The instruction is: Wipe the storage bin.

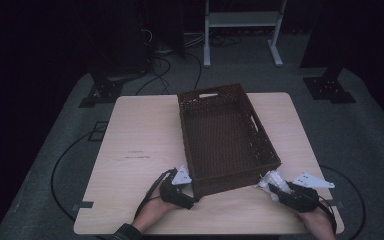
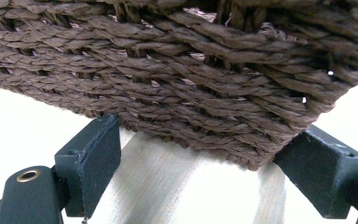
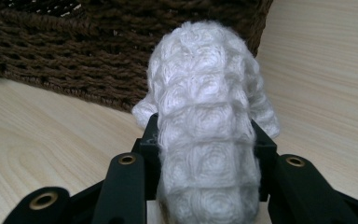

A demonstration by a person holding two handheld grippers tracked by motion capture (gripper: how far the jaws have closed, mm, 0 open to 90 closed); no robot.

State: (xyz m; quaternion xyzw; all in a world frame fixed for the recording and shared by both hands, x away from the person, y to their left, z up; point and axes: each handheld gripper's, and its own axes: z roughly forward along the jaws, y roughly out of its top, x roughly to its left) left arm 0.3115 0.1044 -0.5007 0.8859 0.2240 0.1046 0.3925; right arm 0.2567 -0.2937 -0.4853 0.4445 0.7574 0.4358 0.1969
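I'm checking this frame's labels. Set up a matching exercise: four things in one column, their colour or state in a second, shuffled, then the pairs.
Things:
1. basket
2. white cloth
3. left gripper
4. table

States:
A. light wood, bearing everything
B. jaws wide apart either side of the basket's near corner
C. brown woven, nothing inside
D. bunched and clamped between the right gripper's jaws

Pairs: 1-C, 2-D, 3-B, 4-A

My right tool point(image 3: 205, 182) pinches a bunched white knitted cloth point(image 3: 207, 116) just beside the brown woven basket's point(image 1: 225, 135) near corner.
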